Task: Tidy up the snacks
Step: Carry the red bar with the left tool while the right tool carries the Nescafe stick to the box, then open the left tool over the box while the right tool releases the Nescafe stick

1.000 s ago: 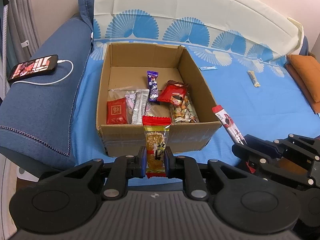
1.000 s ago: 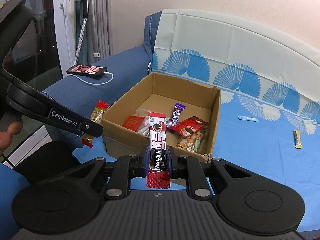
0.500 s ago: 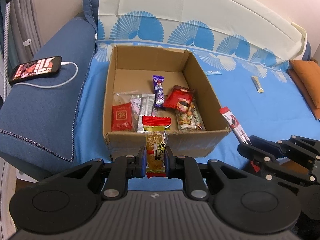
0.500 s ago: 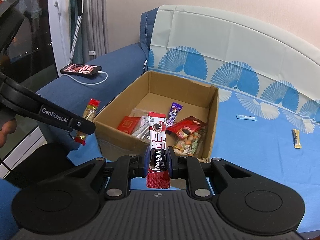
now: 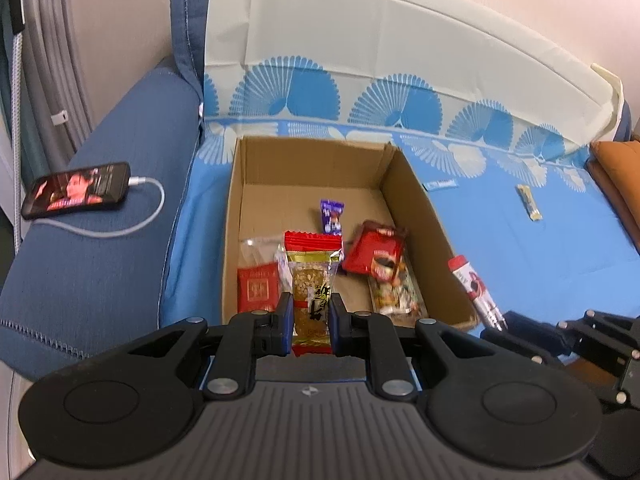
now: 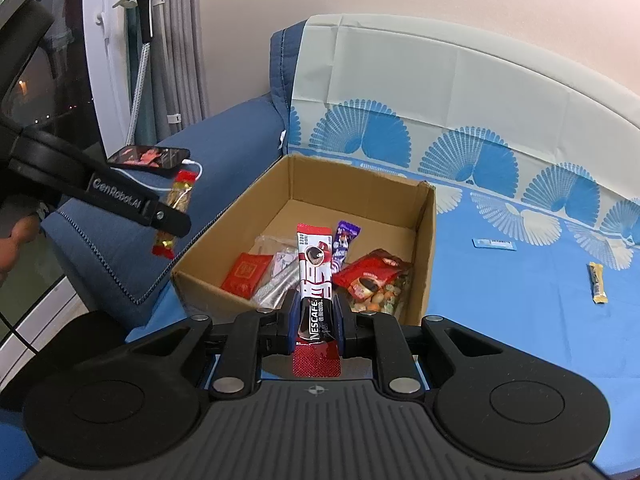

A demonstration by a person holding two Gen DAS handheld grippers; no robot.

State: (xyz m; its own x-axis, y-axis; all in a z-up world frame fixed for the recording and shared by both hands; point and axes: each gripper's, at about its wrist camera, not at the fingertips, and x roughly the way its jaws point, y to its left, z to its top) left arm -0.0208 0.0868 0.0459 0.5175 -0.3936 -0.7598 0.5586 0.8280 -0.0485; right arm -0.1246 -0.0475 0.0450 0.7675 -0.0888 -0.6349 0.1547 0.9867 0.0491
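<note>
My left gripper (image 5: 311, 314) is shut on a peanut bar (image 5: 312, 280) in a clear wrapper with red ends, held upright over the near edge of the open cardboard box (image 5: 416, 216). My right gripper (image 6: 316, 314) is shut on a red and black Nescafe stick (image 6: 315, 276), also near the box's (image 6: 426, 248) front wall. Inside the box lie a red sachet (image 5: 257, 288), a purple candy (image 5: 331, 216), a red coffee packet (image 5: 376, 254) and a bag of mixed nuts (image 5: 398, 292). In the right wrist view the left gripper (image 6: 168, 216) carries the peanut bar (image 6: 180, 196) at the left.
The box sits on a blue sheet (image 5: 540, 248) with fan prints covering a sofa. A phone (image 5: 76, 190) on a white cable lies on the left armrest. A yellow snack bar (image 5: 528, 202) and a small blue packet (image 5: 442, 184) lie right of the box. An orange cushion (image 5: 616, 164) is far right.
Both grippers moved forward toward the box with their snacks still held. The box looms larger, and the peanut bar now overlaps its interior in the left wrist view.
</note>
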